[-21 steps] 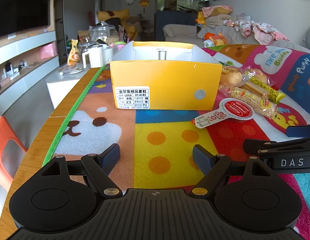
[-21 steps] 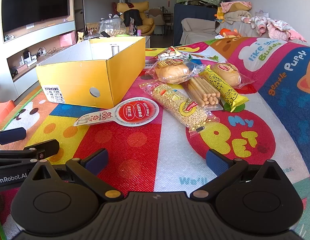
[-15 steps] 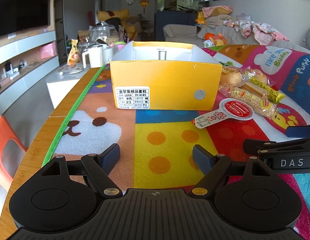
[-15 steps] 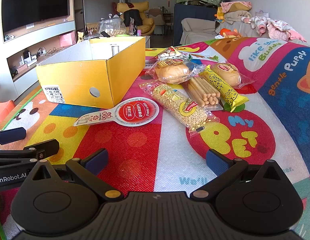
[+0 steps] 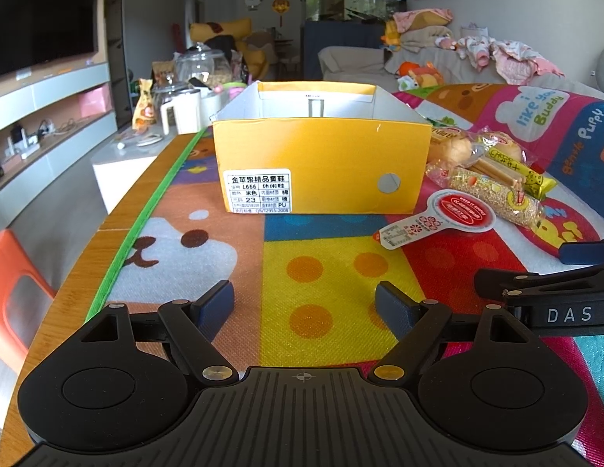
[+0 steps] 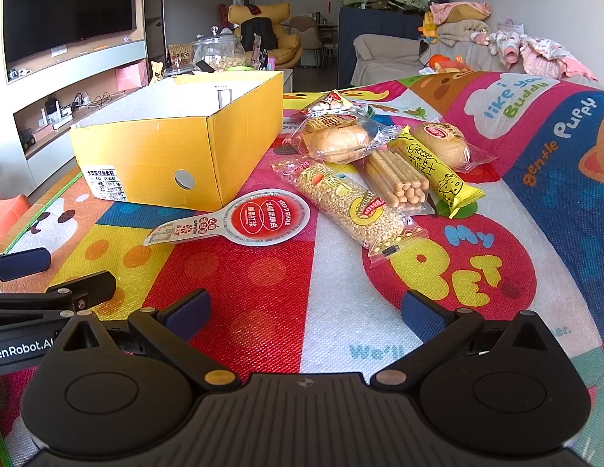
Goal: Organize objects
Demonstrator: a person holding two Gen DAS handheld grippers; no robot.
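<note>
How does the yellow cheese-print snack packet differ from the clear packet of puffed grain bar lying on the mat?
The yellow cheese-print snack packet is opaque, hiding its contents; the clear puffed grain bar packet shows its grains. The yellow packet is slimmer, the grain packet wider. The yellow one lies farther from the yellow cardboard box; the grain packet lies nearer, beside the round red-and-white paddle-shaped pack. Both are long, sealed and lie flat, pointing much the same way.

A wooden table [image 5: 87, 241] carries a colourful mat [image 6: 340, 303], bearing a yellow box [image 6: 154, 159] and wrapped snacks [image 6: 356, 206].
</note>
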